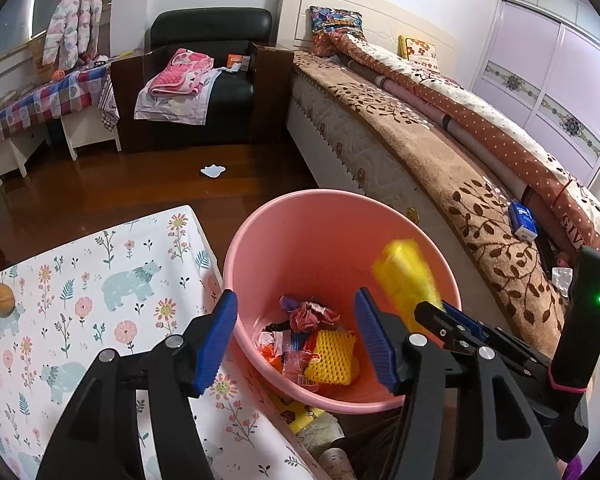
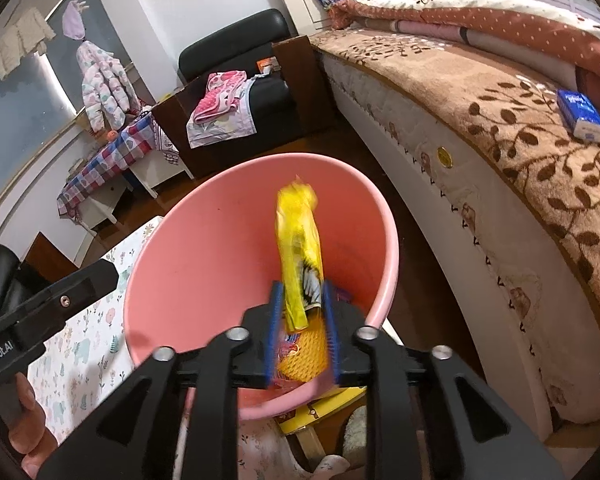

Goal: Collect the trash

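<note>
The right tongs are pinching a yellow wrapper over the pink bin; the left tongs are hanging spread beside it.

Left claw gapes over the pink bin of trash.

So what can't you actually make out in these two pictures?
- Yellow wrapper: motion-blurred in both views, print unreadable; whether the right tool grips it is unclear.
- Pink bin: near rim covered by the tools in both views.
- Trash in the bin: partly hidden by the left tool, crumpled, labels unreadable.
- White scrap on the floor: too small to identify.
</note>
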Tool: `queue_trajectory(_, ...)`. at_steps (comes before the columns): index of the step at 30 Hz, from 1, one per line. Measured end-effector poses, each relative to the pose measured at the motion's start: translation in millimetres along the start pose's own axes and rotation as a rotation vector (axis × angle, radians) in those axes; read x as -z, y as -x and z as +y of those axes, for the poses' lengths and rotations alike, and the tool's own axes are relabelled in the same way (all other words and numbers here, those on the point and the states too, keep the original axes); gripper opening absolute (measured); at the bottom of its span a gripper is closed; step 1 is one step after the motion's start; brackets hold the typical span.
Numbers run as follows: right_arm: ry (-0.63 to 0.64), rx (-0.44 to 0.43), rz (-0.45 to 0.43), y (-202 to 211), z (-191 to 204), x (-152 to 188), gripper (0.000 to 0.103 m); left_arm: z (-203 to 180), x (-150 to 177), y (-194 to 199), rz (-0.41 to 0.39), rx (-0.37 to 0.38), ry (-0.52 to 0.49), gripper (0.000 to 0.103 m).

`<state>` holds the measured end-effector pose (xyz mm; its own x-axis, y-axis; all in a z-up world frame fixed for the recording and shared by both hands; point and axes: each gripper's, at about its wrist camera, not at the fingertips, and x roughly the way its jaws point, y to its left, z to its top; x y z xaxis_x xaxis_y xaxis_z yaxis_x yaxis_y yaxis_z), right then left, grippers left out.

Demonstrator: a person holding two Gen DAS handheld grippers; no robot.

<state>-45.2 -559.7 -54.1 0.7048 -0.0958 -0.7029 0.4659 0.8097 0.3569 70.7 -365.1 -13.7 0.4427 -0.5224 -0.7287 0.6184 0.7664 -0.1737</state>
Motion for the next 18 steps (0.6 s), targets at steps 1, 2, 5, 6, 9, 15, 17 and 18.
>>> queue_trajectory(1,0.002,-0.005,0.000,0,0,0,0.029,0,0,0,0.000,-0.001,-0.001,0.060)
queue_trajectory(2,0.004,-0.007,0.000,1,0,0,0.031,0,0,0,-0.001,0.000,-0.002,0.061)
queue_trajectory(5,0.012,-0.010,-0.006,2,2,0,0.035,0,0,1,-0.001,0.000,-0.001,0.061)
queue_trajectory(6,0.016,-0.012,-0.008,3,3,1,0.035,0,-1,2,-0.003,0.002,-0.001,0.061)
queue_trajectory(9,0.028,-0.018,-0.015,6,6,1,0.035,-2,-1,5,-0.012,0.000,-0.002,0.062)
queue_trajectory(15,0.065,-0.026,-0.057,20,18,2,0.035,-3,0,14,-0.039,-0.018,-0.006,0.062)
queue_trajectory(17,0.078,-0.025,-0.064,24,23,2,0.037,0,0,17,-0.046,-0.022,0.002,0.062)
queue_trajectory(18,0.087,-0.026,-0.068,26,25,3,0.038,1,0,19,-0.050,-0.022,0.006,0.062)
